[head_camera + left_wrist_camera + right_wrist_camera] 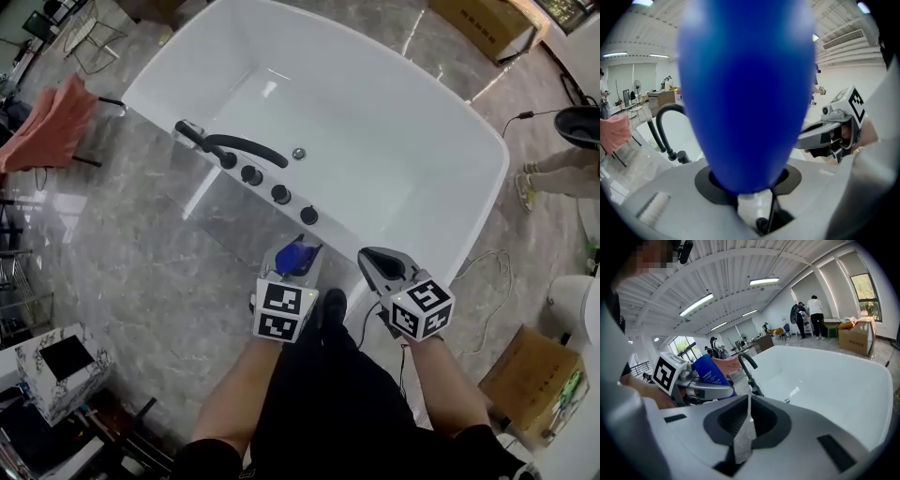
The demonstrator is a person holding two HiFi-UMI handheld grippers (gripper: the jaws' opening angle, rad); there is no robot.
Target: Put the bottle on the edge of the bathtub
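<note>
A white bathtub point(492, 173) stands on a grey marble floor point(141, 253). The left gripper point(294, 266) pinches a blue bottle point(296, 255) in its jaws. The bottle's long axis runs along the jaws and points toward the tub's near rim. Just beside it, the right gripper point(375, 261) has its jaws pressed together, holding nothing.

Your head view is bright and sharp. The white bathtub point(375, 112) shines, and the floor point(141, 253) has shiny spots of glare. In your left gripper view the blue bottle point(745, 93) is so close that it looks blurry. Your right gripper view gets light from long ceiling lights point(696, 304) and a sunny window point(865, 289). Both gripper views bend round and go dark at the corners.
</note>
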